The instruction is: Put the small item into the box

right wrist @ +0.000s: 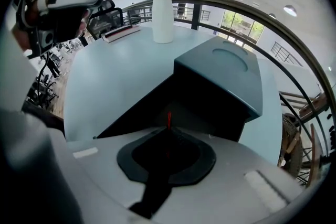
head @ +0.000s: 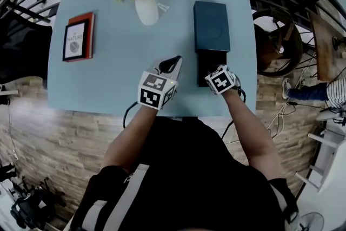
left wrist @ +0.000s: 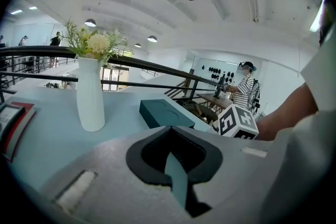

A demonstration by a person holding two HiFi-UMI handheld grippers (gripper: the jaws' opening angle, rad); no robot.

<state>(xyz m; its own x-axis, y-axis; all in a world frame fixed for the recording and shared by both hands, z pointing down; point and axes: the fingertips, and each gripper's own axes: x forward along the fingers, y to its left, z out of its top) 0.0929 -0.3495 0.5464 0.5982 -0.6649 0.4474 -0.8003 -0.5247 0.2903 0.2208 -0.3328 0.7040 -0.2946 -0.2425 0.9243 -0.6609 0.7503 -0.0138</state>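
On my bench [head: 108, 78] I count one vase [head: 147, 11] of flowers, one pile of books [head: 79, 36], one dark box [head: 207, 62], one teal lid [head: 212, 27], and my two claws, left [head: 176, 61] and right [right wrist: 169, 124].

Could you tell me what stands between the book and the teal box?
A white vase of flowers stands between the book and the teal box, slightly farther back; otherwise bare table, as the head view shows.

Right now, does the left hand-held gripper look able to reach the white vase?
Probably yes. Only bare table lies between the left hand-held gripper and the white vase; the book sits off to the left and the box to the right. Its jaws are together, so they must open first.
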